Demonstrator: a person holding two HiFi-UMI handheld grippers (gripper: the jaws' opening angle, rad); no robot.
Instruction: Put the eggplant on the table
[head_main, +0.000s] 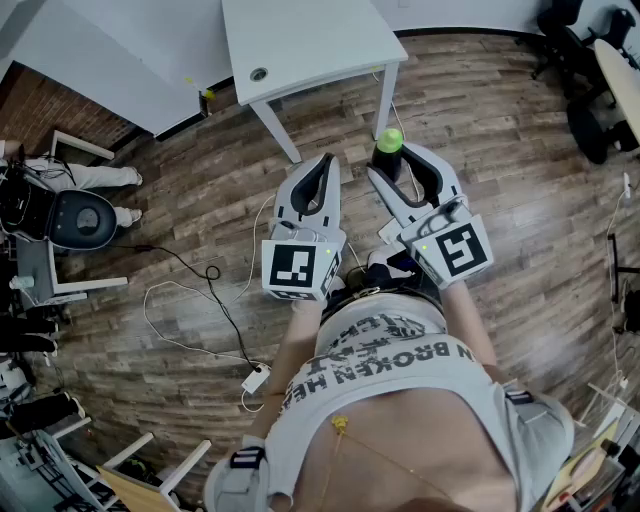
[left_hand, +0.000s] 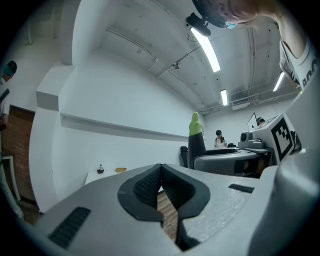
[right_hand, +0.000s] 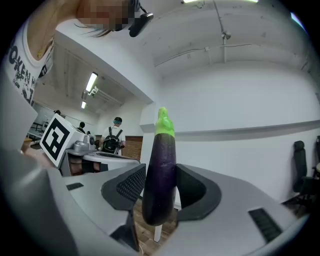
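A dark purple eggplant (right_hand: 160, 180) with a light green top stands upright between the black pads of my right gripper (right_hand: 159, 176), which is shut on it. From the head view only its green top (head_main: 389, 140) shows, at the tip of the right gripper (head_main: 396, 152), held level over the wooden floor. My left gripper (head_main: 324, 162) is beside it on the left, shut and empty, its pads meeting at the tip (left_hand: 160, 170). The left gripper view also catches the eggplant (left_hand: 196, 139) off to its right. The white table (head_main: 300, 40) stands just ahead of both grippers.
Only a small round item (head_main: 259, 73) shows on the table's near corner. Cables and a power adapter (head_main: 256, 379) lie on the floor at the left. A seated person (head_main: 75, 215) is at the far left. Office chairs (head_main: 590, 60) stand at the upper right.
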